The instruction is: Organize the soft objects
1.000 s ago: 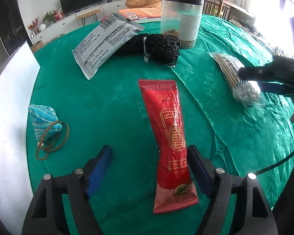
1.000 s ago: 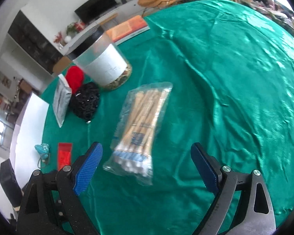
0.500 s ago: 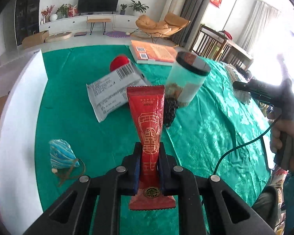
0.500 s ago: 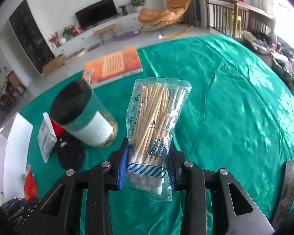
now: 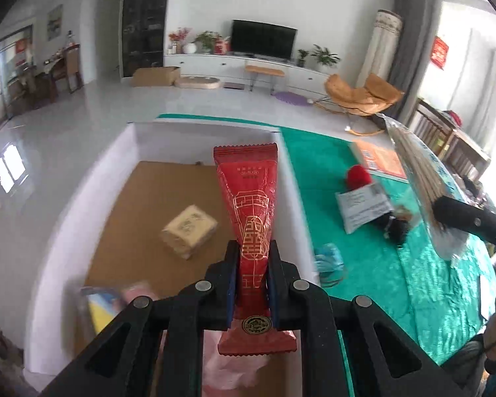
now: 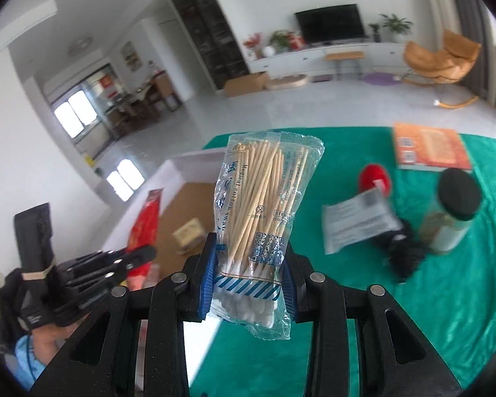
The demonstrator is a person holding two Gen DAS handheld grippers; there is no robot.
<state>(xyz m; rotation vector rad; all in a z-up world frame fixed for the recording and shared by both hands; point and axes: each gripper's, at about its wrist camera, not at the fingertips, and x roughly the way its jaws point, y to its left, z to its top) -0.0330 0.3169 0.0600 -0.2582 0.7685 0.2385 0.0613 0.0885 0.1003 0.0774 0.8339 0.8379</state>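
The left gripper (image 5: 253, 284) was clamped tight on the lower part of a red sachet (image 5: 249, 211) printed with gold line art, the packet standing upright between the blue pads, its crimped bottom edge hanging below them. It hung above the white box (image 5: 92, 178), whose brown cardboard floor held a small beige packet (image 5: 189, 231) near the middle, a blurred yellow-and-pink package (image 5: 105, 301) at the near edge and a pink plastic bag (image 5: 228, 370) under the sachet. The right gripper (image 6: 249, 276) was closed on a clear bag of cotton swabs (image 6: 261, 218), gripping it near the white-tipped end with the wooden sticks fanning upward, held above the near corner of the white box where it meets the green tablecloth (image 6: 446, 314). To the right of the box on the cloth lay a blue knitted pouch (image 5: 327, 258), just beside the box wall; farther right were a grey foil bag (image 6: 357, 221), a black mesh bundle (image 6: 403, 258) touching it, a red ball (image 6: 373, 178), a black-lidded jar (image 6: 453, 211) and an orange book (image 6: 430, 147).
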